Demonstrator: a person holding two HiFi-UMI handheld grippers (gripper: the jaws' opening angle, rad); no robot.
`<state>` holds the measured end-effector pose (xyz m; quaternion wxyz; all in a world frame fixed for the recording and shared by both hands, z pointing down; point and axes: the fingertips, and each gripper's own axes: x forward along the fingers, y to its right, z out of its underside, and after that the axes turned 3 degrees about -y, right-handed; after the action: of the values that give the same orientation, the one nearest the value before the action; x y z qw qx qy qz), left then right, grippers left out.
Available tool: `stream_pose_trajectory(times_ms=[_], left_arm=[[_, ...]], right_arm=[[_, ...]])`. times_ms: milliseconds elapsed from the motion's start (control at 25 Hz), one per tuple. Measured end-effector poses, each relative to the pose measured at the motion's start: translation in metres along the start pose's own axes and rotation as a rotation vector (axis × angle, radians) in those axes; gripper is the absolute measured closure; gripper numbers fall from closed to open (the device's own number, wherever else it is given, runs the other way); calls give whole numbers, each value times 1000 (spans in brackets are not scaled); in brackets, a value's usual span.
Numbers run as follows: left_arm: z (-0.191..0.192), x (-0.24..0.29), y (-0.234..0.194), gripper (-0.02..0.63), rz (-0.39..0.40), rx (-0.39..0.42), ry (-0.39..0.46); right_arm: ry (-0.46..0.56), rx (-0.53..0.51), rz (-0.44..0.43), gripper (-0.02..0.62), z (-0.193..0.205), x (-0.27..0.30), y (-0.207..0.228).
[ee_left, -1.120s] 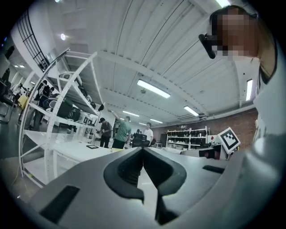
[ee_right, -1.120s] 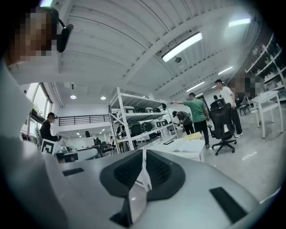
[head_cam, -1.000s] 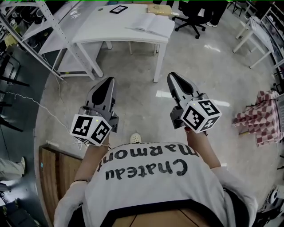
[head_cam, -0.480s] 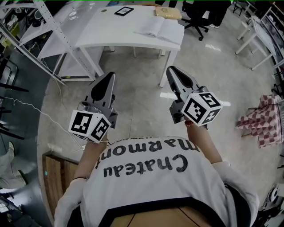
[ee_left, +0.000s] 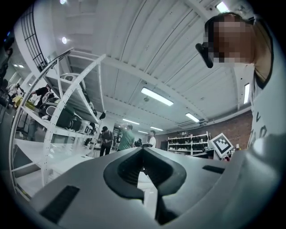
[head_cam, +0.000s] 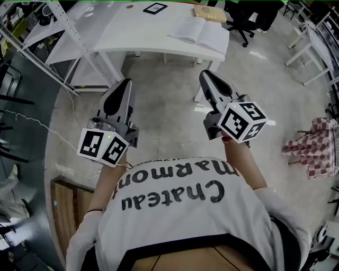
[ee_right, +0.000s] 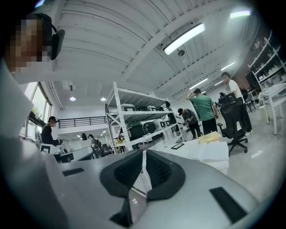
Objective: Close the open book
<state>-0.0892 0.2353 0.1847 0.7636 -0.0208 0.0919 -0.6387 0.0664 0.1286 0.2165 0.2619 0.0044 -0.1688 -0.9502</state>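
An open book (head_cam: 198, 30) with white pages lies flat on the near right part of a white table (head_cam: 137, 32), at the top of the head view. The right gripper view shows the book (ee_right: 210, 151) ahead and to the right. Both grippers are held out over the floor, short of the table and pointing toward it. My left gripper (head_cam: 123, 84) is shut and empty, its jaws meeting at the tips (ee_left: 143, 150). My right gripper (head_cam: 205, 75) is also shut with nothing in it (ee_right: 143, 154). The book is well beyond both.
A black tablet (head_cam: 155, 8) and a yellowish pad (head_cam: 207, 13) lie further back on the table. White metal shelving (head_cam: 69, 32) stands left of it, a black office chair (head_cam: 249, 16) behind it. A checkered cloth (head_cam: 312, 145) is at right. Several people (ee_right: 203, 112) stand far off.
Both grippers have moved forward toward the table. The table and the book now sit lower and nearer in the head view. The jaws stay shut.
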Motion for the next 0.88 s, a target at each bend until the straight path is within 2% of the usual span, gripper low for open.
stream_pose_trajectory(times_ms=[640, 880], left_arm=[[35, 1, -8, 581, 5, -88, -37], [45, 15, -14, 581, -4, -86, -58]], right_arm=[[-81, 20, 39, 554, 33, 1, 13], [-87, 32, 37, 554, 35, 14, 30]])
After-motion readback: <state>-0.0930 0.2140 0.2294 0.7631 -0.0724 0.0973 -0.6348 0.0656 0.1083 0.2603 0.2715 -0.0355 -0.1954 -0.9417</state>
